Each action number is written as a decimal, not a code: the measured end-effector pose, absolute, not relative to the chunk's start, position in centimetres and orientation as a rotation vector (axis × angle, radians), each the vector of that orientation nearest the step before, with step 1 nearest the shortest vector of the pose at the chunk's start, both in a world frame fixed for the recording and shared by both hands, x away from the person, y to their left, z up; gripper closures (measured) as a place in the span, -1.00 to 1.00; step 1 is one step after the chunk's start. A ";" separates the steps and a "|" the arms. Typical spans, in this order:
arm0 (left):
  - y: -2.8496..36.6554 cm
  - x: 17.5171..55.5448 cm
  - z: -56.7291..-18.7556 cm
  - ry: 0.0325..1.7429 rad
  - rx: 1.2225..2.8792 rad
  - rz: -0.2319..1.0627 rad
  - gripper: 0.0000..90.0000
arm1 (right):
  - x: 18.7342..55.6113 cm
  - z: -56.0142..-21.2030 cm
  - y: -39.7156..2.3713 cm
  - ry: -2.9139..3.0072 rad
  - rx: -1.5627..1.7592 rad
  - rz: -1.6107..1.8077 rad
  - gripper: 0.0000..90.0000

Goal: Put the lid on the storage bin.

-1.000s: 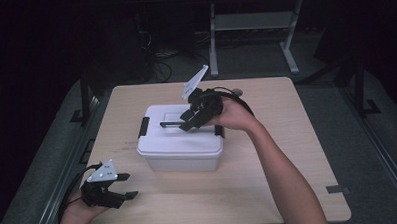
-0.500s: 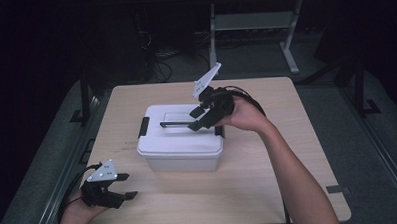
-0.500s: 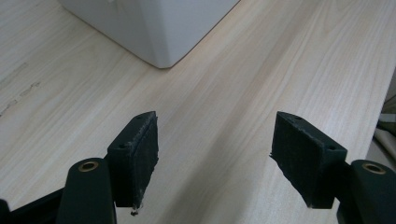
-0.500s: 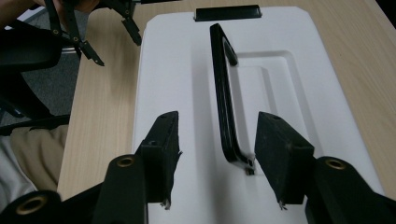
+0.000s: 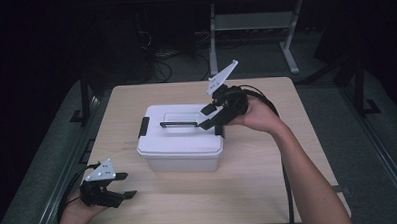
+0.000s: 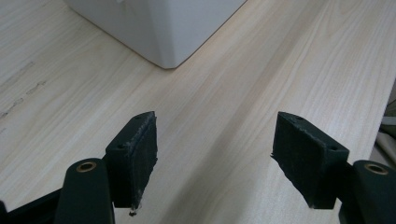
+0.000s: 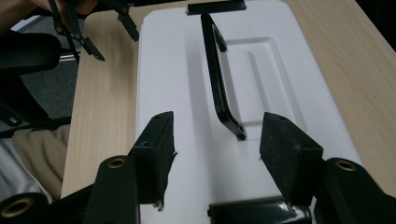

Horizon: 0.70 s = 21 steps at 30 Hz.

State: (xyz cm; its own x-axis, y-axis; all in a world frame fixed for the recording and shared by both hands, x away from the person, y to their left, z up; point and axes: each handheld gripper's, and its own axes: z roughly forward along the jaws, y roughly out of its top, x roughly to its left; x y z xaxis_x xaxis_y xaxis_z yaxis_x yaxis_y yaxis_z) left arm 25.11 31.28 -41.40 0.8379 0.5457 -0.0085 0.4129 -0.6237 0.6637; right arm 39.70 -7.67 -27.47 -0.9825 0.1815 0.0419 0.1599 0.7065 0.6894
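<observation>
A white, smooth plastic storage box with rounded corners [image 5: 180, 142] is seen standing near the middle of a pale, straight-grained wooden table [image 5: 269, 184]. Its flat lid carries a shallow rectangular recess, across which a slim, glossy black carrying handle [image 5: 178, 124] is laid flat. A black plastic latch [image 5: 143, 127] is fitted at the box's left end, and another at its right end [image 7: 259, 212].

The right gripper [image 5: 209, 117], made of matte black plastic with a grey three-cornered plate on top, is held over the right end of the lid. Its jaws have just been opening and are spread apart; in the right gripper view the blocky, rough-faced pads [image 7: 286, 156] are seen on either side of the handle's near end without pressing on it, so nothing is grasped.

The left gripper [image 5: 125, 185] is held at the near left corner of the table, well apart from the box. Its jaws are released too, and between the frayed, felt-like pads [image 6: 140, 154] only bare wood grain is seen. A rounded lower corner of the box [image 6: 168, 32] is visible beyond them. A few faint dark scuffs are marked on the wood [image 6: 21, 95] to the left.
</observation>
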 end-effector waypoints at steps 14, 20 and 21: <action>31.6 25.3 -41.4 0.705 2.324 0.254 -0.34 | 39.5 -28.0 -8.7 2.871 0.316 1.167 -0.11; 31.7 25.3 -41.3 0.703 2.319 0.253 -0.34 | 39.2 -27.9 -9.5 2.862 0.345 1.163 -0.12; 31.6 25.4 -41.3 0.706 2.317 0.250 -0.34 | 39.2 -28.0 -9.7 2.859 0.346 1.164 -0.13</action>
